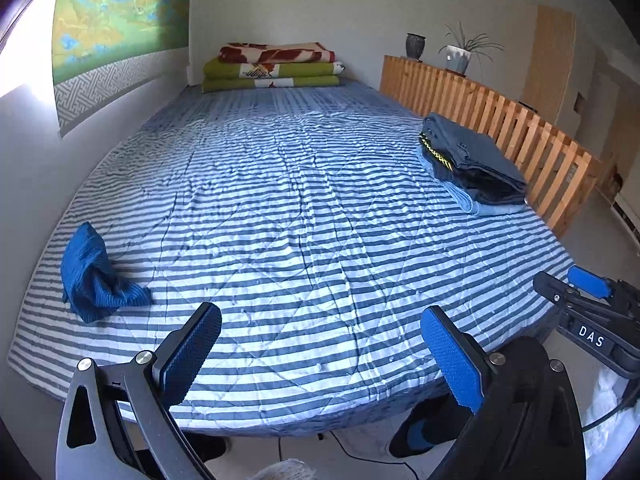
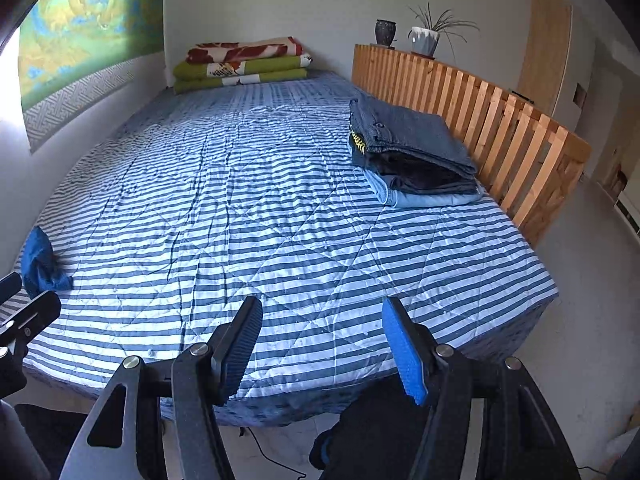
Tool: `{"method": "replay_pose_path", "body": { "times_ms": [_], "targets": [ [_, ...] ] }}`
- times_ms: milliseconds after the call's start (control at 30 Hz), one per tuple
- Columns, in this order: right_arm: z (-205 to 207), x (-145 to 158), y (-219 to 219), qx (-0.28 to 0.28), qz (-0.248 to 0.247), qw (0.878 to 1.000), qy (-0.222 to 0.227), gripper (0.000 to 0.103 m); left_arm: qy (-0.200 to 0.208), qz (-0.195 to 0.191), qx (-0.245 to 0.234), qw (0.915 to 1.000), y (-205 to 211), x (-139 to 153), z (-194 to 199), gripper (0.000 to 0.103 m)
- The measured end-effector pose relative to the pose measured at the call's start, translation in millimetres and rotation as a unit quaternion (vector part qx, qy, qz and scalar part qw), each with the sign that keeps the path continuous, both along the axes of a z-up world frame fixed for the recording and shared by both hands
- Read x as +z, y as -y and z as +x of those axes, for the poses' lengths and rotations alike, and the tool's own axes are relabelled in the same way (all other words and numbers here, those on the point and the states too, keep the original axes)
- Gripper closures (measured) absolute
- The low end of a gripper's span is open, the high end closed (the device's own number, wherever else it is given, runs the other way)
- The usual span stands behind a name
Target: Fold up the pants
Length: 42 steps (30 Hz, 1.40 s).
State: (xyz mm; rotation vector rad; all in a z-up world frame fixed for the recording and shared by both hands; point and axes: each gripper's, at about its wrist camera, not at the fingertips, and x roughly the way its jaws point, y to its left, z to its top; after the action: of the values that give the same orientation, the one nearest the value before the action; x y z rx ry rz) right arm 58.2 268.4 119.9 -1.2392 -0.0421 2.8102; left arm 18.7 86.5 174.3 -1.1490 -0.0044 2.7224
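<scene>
Two claws, both released, nothing between pads.

Left wrist view: left claw (image 1: 320, 356) over bed (image 1: 304, 208) near edge; crumpled blue pants (image 1: 94, 276) far left, well apart, nearer this claw, long axis unclear in the bunch. Folded stack (image 1: 472, 164) far right by wooden rail (image 1: 500, 120).

Right wrist view: right claw (image 2: 324, 352) also empty; pants (image 2: 40, 262) at extreme left edge, beyond left claw body. Stack layers clearer here.

- Daylight enters from a blown-out white glare at the far left edge, beside the wall hanging (image 1: 120, 20).
- The striped bedspread (image 1: 300, 208) is bright nearest the camera and dimmer toward the hanging.
- Both fisheye views bow straight lines, with dark corners.
- Focus is mostly sharp.
</scene>
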Motion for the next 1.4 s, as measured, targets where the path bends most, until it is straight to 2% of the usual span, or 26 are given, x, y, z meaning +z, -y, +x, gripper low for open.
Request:
{"method": "replay_pose_path", "body": {
  "times_ms": [367, 900, 1400],
  "targets": [
    [-1, -9, 5, 0.006, 0.000, 1.000, 0.006, 0.045, 0.006, -0.003, 0.024, 0.9997, 5, -9, -3, 0.002],
    [2, -10, 16, 0.020, 0.007, 1.000, 0.006, 0.045, 0.001, -0.003, 0.035, 0.9994, 12, -6, 3, 0.002],
    [-2, -13, 9, 0.021, 0.005, 1.000, 0.011, 0.045, 0.003, -0.005, 0.037, 0.9993, 7, -9, 0, 0.002]
  ]
}}
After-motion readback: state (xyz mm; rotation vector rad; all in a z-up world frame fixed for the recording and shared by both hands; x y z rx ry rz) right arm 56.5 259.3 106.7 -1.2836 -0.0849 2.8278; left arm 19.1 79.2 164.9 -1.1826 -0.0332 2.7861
